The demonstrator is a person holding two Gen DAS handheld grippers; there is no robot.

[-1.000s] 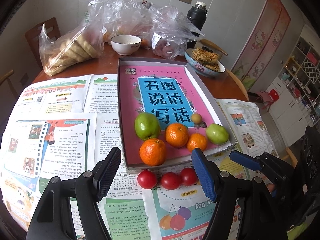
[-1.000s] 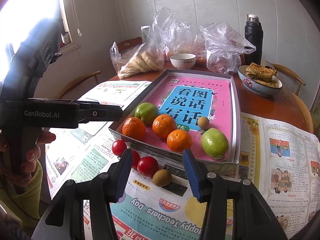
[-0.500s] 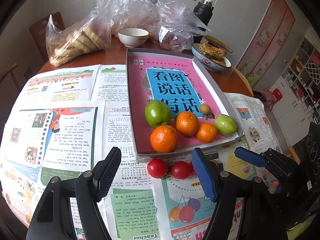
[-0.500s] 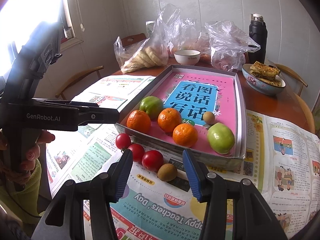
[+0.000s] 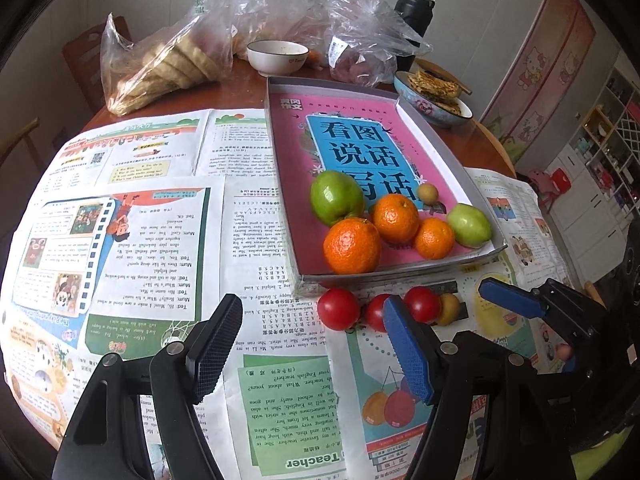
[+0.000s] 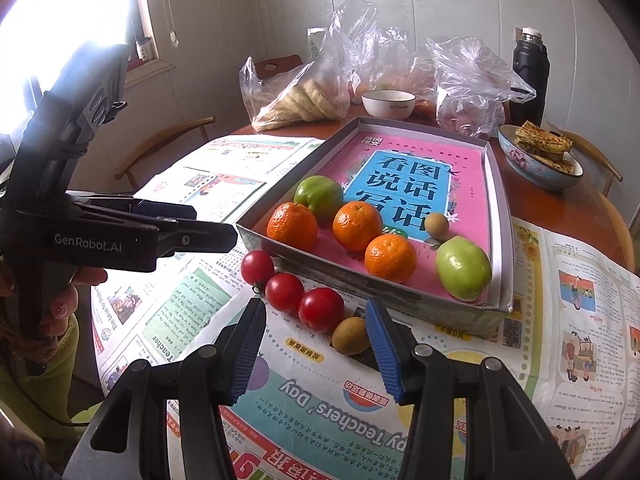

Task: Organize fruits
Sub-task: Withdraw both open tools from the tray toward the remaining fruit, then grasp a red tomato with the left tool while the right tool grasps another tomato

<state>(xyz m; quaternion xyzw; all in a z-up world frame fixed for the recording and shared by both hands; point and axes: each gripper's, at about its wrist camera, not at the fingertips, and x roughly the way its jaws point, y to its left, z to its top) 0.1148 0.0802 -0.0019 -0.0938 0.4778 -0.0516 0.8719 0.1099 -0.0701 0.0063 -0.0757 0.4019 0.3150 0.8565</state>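
From the left wrist, the left hand-held gripper [image 5: 312, 344] hangs wide open, empty, over the newspaper [image 5: 160, 240] on the surface; three tomatoes [image 5: 338, 308] line the tray's [image 5: 400, 274] near wall — oranges [image 5: 352, 246] and green apples [image 5: 337, 198] sit inside. From the right wrist, the right hand-held gripper [image 6: 316, 346] gapes empty too, a kiwi [image 6: 351, 336] just beyond its tips.
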